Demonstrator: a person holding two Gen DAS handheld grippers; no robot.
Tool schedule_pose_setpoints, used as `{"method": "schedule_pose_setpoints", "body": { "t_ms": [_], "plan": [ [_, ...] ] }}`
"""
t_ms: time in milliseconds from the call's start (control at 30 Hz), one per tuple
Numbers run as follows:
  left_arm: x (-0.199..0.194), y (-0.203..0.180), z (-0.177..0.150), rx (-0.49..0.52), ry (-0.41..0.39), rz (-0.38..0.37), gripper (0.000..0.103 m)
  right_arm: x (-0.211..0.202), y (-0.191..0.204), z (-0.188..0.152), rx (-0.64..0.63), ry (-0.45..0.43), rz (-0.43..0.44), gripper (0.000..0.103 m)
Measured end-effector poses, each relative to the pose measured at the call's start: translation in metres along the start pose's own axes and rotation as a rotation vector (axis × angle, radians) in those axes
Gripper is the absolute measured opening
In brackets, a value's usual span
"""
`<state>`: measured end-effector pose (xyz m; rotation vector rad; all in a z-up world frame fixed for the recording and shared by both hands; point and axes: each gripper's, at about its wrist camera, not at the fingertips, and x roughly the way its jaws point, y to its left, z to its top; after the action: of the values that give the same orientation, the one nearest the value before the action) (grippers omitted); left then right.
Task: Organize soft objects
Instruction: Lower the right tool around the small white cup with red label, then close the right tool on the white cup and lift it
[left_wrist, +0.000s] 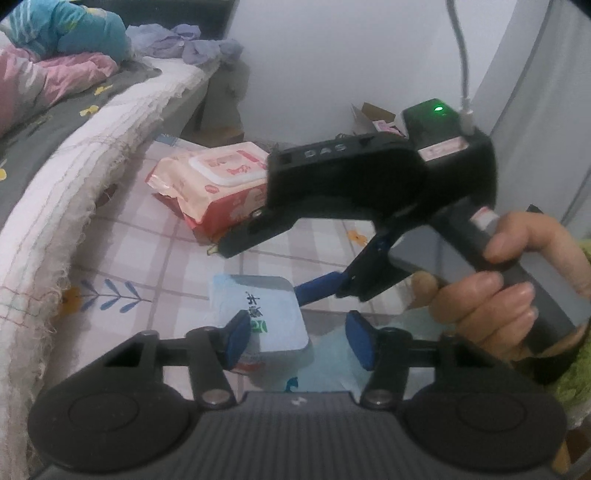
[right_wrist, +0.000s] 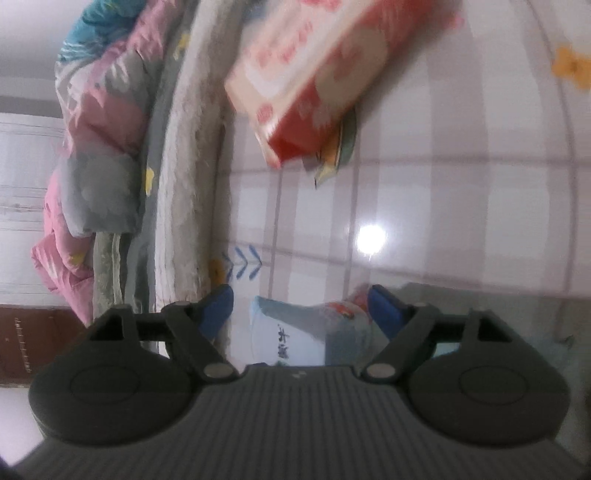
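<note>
A pale blue tissue pack (left_wrist: 266, 314) with a white printed label lies on the plaid sheet (left_wrist: 166, 240). My left gripper (left_wrist: 298, 343) is open around its near end; the left pad (left_wrist: 236, 341) is at the pack's edge and the right pad (left_wrist: 360, 343) stands apart from it. My right gripper (left_wrist: 260, 271), held by a hand (left_wrist: 487, 295), reaches in from the right, open over the pack's far edge. In the right wrist view the right gripper (right_wrist: 301, 310) straddles the same pack (right_wrist: 295, 332), jaws wide. A pink wet-wipes pack (left_wrist: 218, 184) (right_wrist: 314, 74) lies beyond.
A bed with a frayed white mattress edge (left_wrist: 92, 166) runs along the left, with a pink and teal quilt (left_wrist: 55, 55) and purple cloth (left_wrist: 184, 44) on it. An open cardboard box (left_wrist: 373, 114) sits by the far wall. A white cable (left_wrist: 461, 55) hangs to the right gripper.
</note>
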<state>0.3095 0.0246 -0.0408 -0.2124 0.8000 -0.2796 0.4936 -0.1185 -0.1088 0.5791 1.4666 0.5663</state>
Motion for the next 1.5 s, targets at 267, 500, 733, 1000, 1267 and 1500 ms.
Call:
{"method": "schedule_pose_setpoints", "body": {
  "t_ms": [267,500,733,1000,1267,1500],
  "plan": [
    [-0.022,0.004,-0.007,0.090,-0.019,0.079,0.087,-0.019,0.009,-0.007,-0.080,-0.048,-0.024,0.080],
    [0.002,0.011,-0.006,0.076,0.077,0.090,0.085,-0.016,0.010,-0.021,-0.092,-0.026,-0.061,0.062],
    [0.020,0.007,-0.002,0.123,0.057,0.096,0.071,-0.011,0.011,-0.024,-0.080,-0.025,-0.052,0.044],
    [0.023,0.007,0.003,0.083,0.055,0.109,0.066,-0.011,0.003,-0.026,-0.050,-0.025,-0.021,0.033],
    [0.002,0.001,0.006,0.066,0.028,0.124,0.065,-0.015,0.008,-0.033,-0.031,-0.027,-0.003,0.033],
    [-0.056,-0.028,0.016,0.076,-0.075,0.090,0.058,-0.061,0.034,-0.061,-0.070,-0.095,0.045,0.032]
  ]
}}
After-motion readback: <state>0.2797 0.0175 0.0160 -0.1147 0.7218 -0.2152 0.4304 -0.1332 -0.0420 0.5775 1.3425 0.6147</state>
